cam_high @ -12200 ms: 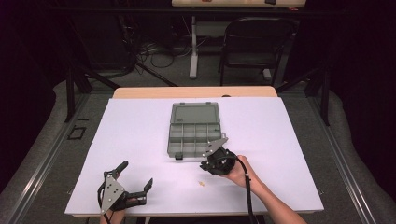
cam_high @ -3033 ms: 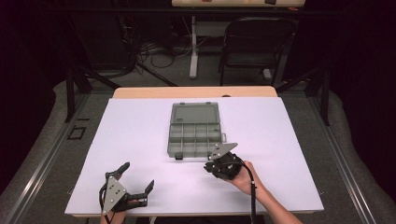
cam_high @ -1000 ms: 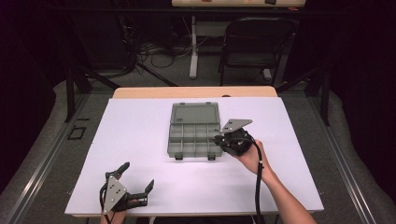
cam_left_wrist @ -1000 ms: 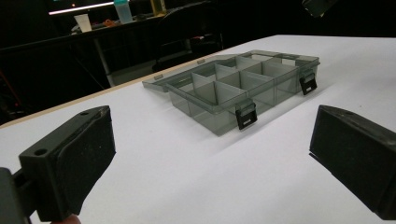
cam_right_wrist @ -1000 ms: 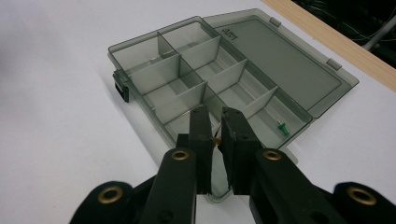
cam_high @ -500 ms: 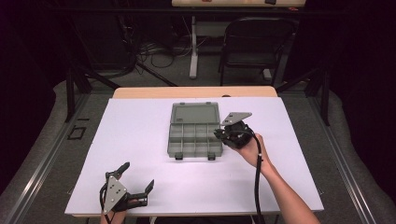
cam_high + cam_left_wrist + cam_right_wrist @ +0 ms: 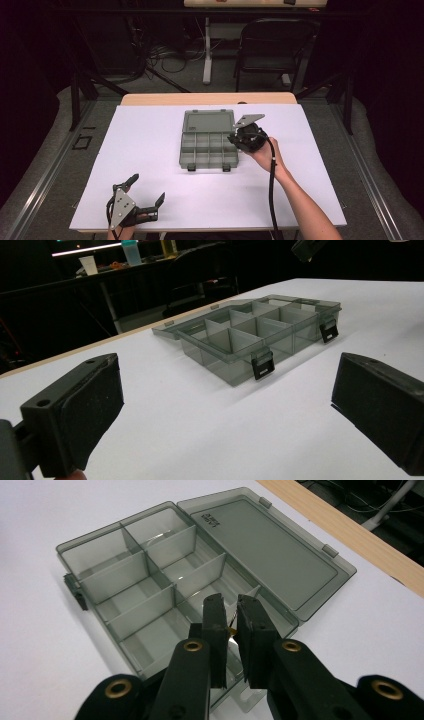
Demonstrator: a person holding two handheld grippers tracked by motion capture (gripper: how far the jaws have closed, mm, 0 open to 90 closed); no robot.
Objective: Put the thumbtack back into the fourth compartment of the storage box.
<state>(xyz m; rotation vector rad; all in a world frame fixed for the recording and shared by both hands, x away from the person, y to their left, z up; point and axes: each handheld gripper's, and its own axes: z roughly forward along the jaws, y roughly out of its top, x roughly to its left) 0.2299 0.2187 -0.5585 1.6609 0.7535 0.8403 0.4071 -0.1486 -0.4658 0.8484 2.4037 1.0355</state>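
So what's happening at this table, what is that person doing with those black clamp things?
A person holds a gripping tool in each hand. The right tool is shut on a small brass-coloured piece and hangs above a compartment at the right end of an open, divided grey plastic organiser box, whose lid lies flat behind it. It looks as if the piece is about to be dropped in. The left tool waits with its jaws wide open near the front left corner of the white table, holding nothing.

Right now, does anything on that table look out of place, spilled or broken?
Nothing stands out. The organizer box sits square on the white table, lid laid flat open, dividers straight. The right gripper pinches a small brass-coloured piece over a compartment; the left gripper rests open near the front edge.
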